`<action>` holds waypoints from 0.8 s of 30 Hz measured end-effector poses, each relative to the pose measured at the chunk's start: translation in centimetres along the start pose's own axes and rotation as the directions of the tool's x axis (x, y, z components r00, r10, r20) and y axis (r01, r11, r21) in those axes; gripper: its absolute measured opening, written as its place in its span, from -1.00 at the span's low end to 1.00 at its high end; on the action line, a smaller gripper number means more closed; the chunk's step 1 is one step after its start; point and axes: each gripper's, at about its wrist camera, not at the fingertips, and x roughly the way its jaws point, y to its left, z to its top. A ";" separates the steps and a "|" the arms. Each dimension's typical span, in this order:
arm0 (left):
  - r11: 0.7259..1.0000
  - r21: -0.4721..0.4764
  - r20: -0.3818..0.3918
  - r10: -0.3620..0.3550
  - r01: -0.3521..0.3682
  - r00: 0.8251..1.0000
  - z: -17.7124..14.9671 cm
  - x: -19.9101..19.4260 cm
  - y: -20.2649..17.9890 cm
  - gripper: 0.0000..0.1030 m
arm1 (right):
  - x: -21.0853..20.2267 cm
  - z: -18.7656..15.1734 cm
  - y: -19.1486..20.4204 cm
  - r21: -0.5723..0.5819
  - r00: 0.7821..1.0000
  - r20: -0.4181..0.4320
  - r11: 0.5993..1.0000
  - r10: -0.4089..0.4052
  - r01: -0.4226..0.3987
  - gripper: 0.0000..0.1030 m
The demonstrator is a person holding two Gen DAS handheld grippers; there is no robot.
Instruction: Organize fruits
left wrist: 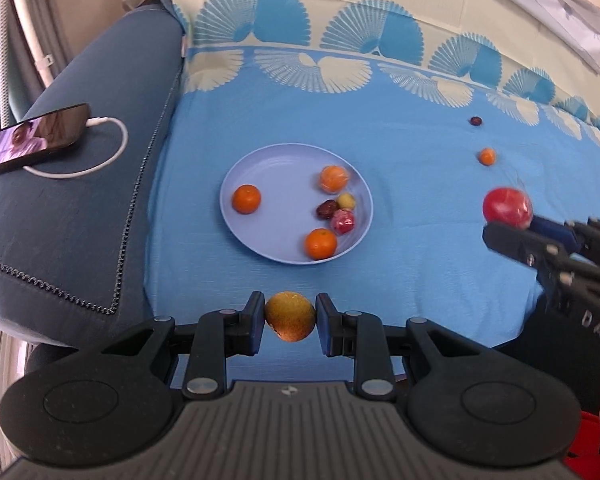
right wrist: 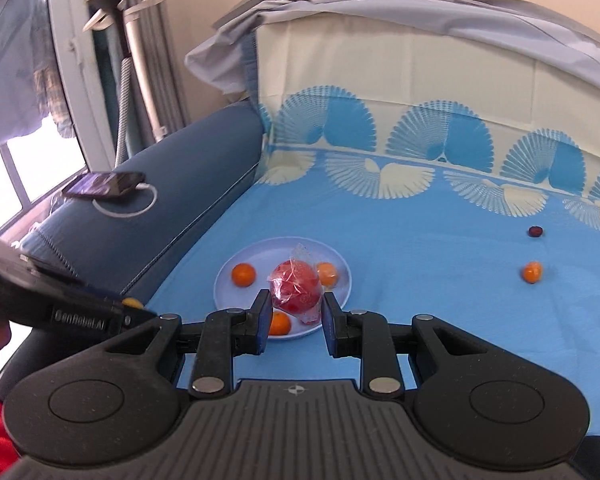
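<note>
My left gripper (left wrist: pixel 290 318) is shut on a yellow-brown pear (left wrist: pixel 290 316), held above the blue cloth just in front of the pale blue plate (left wrist: pixel 268 160). The plate holds several fruits, among them oranges (left wrist: pixel 246 199) and a dark date (left wrist: pixel 326 209). My right gripper (right wrist: pixel 296 314) is shut on a red apple in clear wrap (right wrist: pixel 296 290), hanging over the plate's (right wrist: pixel 332 258) near side. From the left wrist view that apple (left wrist: pixel 507 207) shows at the right. A small orange (left wrist: pixel 487 156) and a dark fruit (left wrist: pixel 476 121) lie loose on the cloth to the right.
A dark blue cushion (left wrist: pixel 80 208) borders the cloth on the left, with a phone (left wrist: pixel 32 138) and its white cable (left wrist: pixel 112 152) on it. A patterned backrest (right wrist: pixel 420 120) rises behind. Open blue cloth lies between the plate and the loose fruits.
</note>
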 end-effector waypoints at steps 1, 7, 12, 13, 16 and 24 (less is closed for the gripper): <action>1.000 0.000 0.005 0.001 -0.001 1.000 -0.1 -0.1 0.2 -0.42 | -0.1 -0.1 0.3 -0.006 1.000 -0.003 1.000 -0.002 0.002 -0.46; 1.000 -0.008 0.024 0.004 -0.004 1.000 -0.4 -0.5 0.8 -0.42 | -0.2 0.0 0.7 -0.017 1.000 -0.012 1.000 -0.017 0.017 -0.46; 1.000 -0.010 0.031 0.013 -0.013 0.999 -0.2 -0.4 0.9 -0.42 | 0.2 0.1 0.9 -0.024 0.999 -0.025 0.999 -0.022 0.022 -0.46; 1.000 -0.010 0.031 0.013 -0.013 0.999 -0.3 -0.4 1.0 -0.42 | 0.3 0.1 0.9 -0.025 0.999 -0.026 0.999 -0.023 0.023 -0.46; 1.000 -0.012 0.032 0.016 -0.016 0.999 -0.3 -0.3 1.0 -0.42 | 0.3 0.1 0.9 -0.028 0.999 -0.026 0.999 -0.027 0.026 -0.46; 0.999 -0.023 0.030 0.026 -0.025 0.999 -0.3 -0.3 1.1 -0.42 | 0.4 0.2 1.1 -0.036 0.999 -0.029 0.999 -0.030 0.029 -0.46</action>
